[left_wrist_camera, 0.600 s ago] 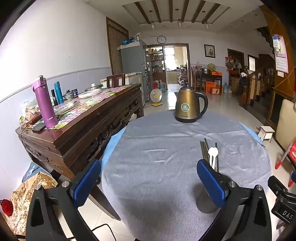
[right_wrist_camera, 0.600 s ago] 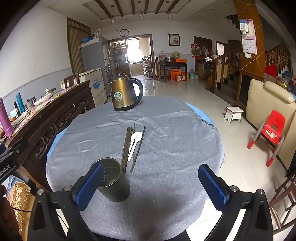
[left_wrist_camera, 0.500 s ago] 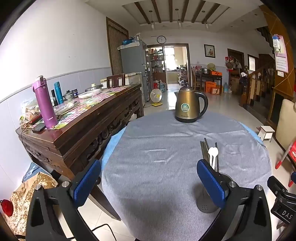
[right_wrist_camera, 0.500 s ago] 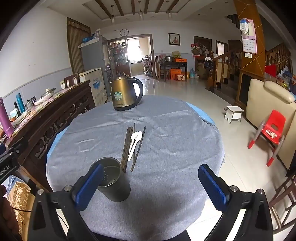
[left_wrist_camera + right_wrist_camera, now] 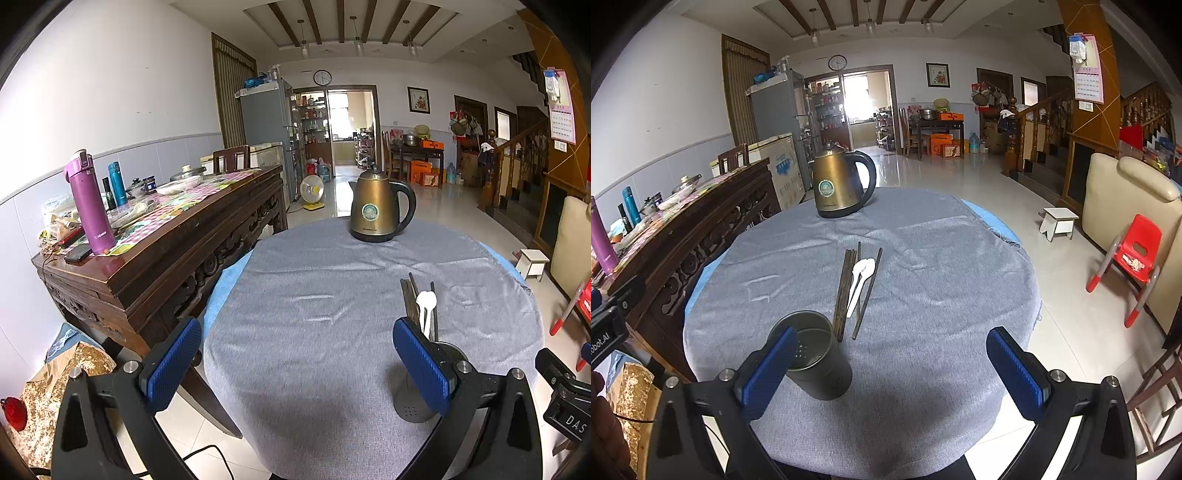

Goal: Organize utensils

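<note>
Both grippers hover at the near edge of the table (image 5: 942,229), empty. Left gripper (image 5: 297,363): fingers wide apart. Right gripper (image 5: 892,369): fingers wide apart.

Risks, as judged: the perforated metal holder (image 5: 816,356) stands upright near the table's edge; a careless approach could tip it. The chopsticks (image 5: 846,286) lie bunched just beyond it, touching the spoons (image 5: 860,275), so a grasp may drag neighbours along.

Count: one holder, two white spoons, roughly six chopsticks, one kettle (image 5: 838,184).

"DAS" on black device (image 5: 570,413) at right edge, "obot.AI" on black device (image 5: 604,338) at left edge, kettle (image 5: 376,206) badge unreadable
</note>
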